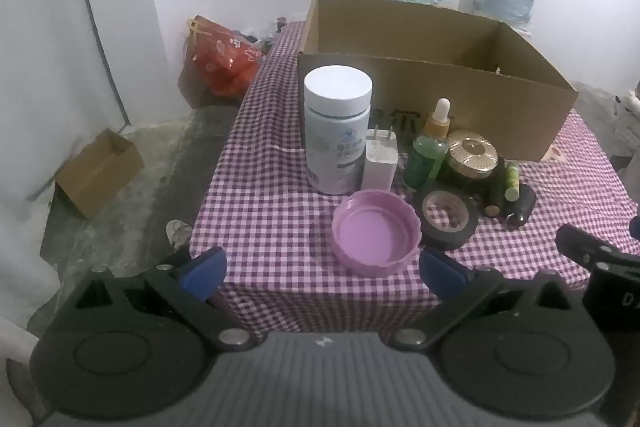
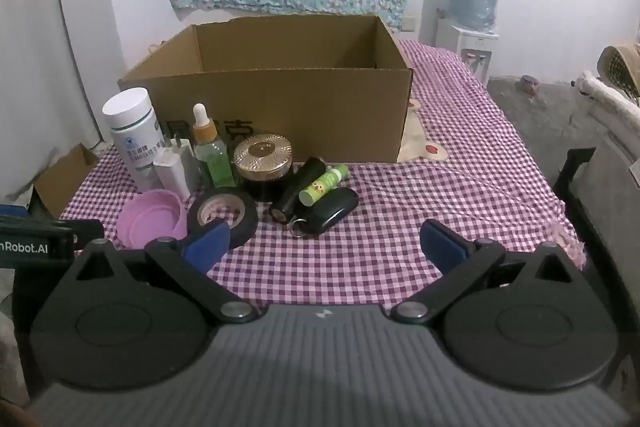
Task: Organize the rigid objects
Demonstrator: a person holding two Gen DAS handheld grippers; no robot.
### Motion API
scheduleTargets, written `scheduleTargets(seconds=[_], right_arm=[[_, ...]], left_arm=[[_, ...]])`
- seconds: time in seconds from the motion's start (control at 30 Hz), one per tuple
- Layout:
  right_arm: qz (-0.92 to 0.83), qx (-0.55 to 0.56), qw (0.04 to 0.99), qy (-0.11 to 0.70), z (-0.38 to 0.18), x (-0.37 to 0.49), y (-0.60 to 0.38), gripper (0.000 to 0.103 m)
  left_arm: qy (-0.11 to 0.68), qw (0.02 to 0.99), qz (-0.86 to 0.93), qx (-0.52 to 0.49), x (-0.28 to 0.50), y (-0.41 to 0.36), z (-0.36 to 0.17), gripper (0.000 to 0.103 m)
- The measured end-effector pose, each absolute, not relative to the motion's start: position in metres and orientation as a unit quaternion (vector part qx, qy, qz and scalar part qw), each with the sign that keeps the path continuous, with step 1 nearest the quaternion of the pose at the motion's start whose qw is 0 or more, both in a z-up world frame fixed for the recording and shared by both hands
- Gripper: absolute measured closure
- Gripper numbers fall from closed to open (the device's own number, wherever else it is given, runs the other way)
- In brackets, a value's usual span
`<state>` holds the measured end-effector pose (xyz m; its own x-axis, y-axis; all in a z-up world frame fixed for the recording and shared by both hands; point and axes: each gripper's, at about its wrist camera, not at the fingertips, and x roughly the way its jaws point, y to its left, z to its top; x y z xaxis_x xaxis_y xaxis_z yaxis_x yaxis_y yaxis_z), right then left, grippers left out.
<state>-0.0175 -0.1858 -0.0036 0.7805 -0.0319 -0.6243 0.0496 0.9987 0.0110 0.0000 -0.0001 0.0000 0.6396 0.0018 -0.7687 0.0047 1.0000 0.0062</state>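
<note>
Hovering spread wide and empty, left gripper (image 1: 322, 269) and right gripper (image 2: 324, 245) above table (image 2: 400, 227)

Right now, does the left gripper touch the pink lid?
Apart. In the left wrist view the left gripper stands open, and checked cloth shows between each blue fingertip and the pink lid; the lid lies just ahead of them on the table.
</note>
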Motion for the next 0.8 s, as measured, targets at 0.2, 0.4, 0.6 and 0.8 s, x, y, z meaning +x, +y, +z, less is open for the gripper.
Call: scheduleTargets(seconds=[0.2, 0.4, 0.6, 0.8], right_arm=[[-0.021, 0.01, 0.942, 0.334, -0.001, -0.016, -0.186, 0.001], [-0.014, 0.019, 0.941, 0.337, 0.003, -0.016, -0.187, 0.001], [-0.011, 0.019, 0.938, 0.345, 0.001, -0.011, -0.185, 0.001], [-0.011, 0.021, 0.938, 0.347, 0.0, -0.011, -0.186, 0.001]], left_arm=[[0.423, 0.906, 0.0, 0.004, 0.0, 0.001, -0.001, 0.0], [0.422, 0.906, 0.003, 0.004, 0.0, 0.008, 0.006, 0.0], [0.422, 0.906, 0.009, 0.002, 0.001, 0.004, 0.001, 0.0], [0.423, 0.906, 0.01, 0.002, 0.0, 0.005, 0.001, 0.0]])
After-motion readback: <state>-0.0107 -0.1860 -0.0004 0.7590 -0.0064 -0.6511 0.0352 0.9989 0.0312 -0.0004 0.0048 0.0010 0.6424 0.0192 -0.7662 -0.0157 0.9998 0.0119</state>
